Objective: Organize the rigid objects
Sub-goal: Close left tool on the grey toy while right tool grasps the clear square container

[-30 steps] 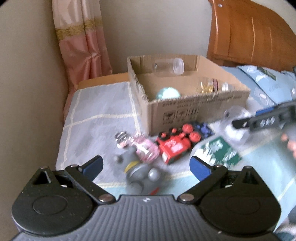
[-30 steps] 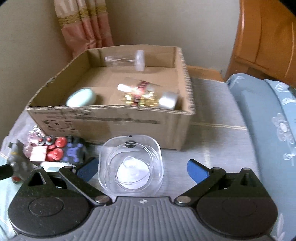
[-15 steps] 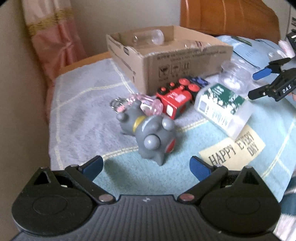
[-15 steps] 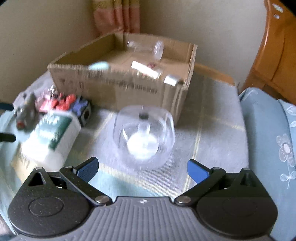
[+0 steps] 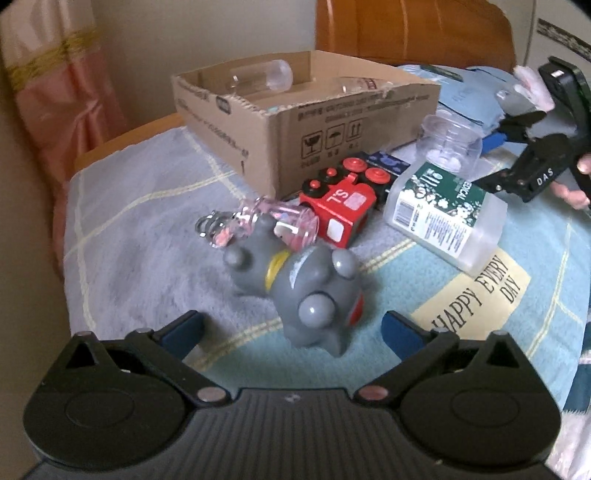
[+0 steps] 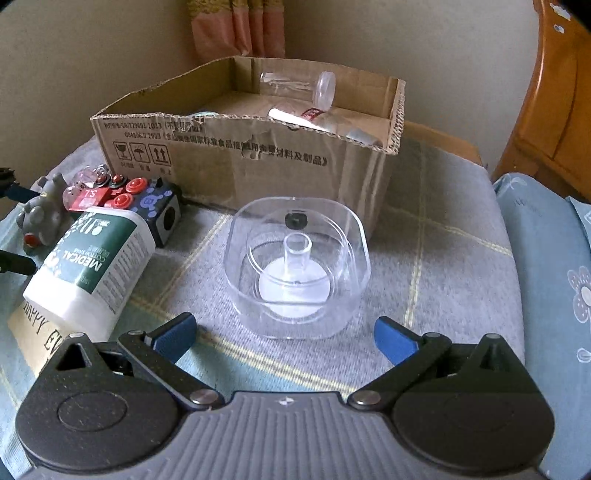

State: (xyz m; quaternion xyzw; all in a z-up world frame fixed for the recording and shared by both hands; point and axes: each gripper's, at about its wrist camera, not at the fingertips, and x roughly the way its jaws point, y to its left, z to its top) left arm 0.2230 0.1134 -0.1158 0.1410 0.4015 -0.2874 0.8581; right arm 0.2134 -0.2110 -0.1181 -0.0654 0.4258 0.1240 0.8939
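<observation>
My left gripper is open and empty, just short of a grey toy animal lying on the bed cover. Behind it lie a pink clear keychain bottle, a red toy train and a cotton swab box. My right gripper is open and empty, just short of a clear plastic container. The cardboard box behind it holds a clear tube and other bottles. The right gripper also shows in the left wrist view.
A wooden headboard stands behind the box. A pink curtain hangs at the left by the wall. A blue pillow lies to the right. The cover has a "HAPPY EVERY DAY" patch.
Both grippers have pulled back and lowered. The grey toy animal now lies close before the left fingers. The clear container sits farther from the right fingers than a second ago.
</observation>
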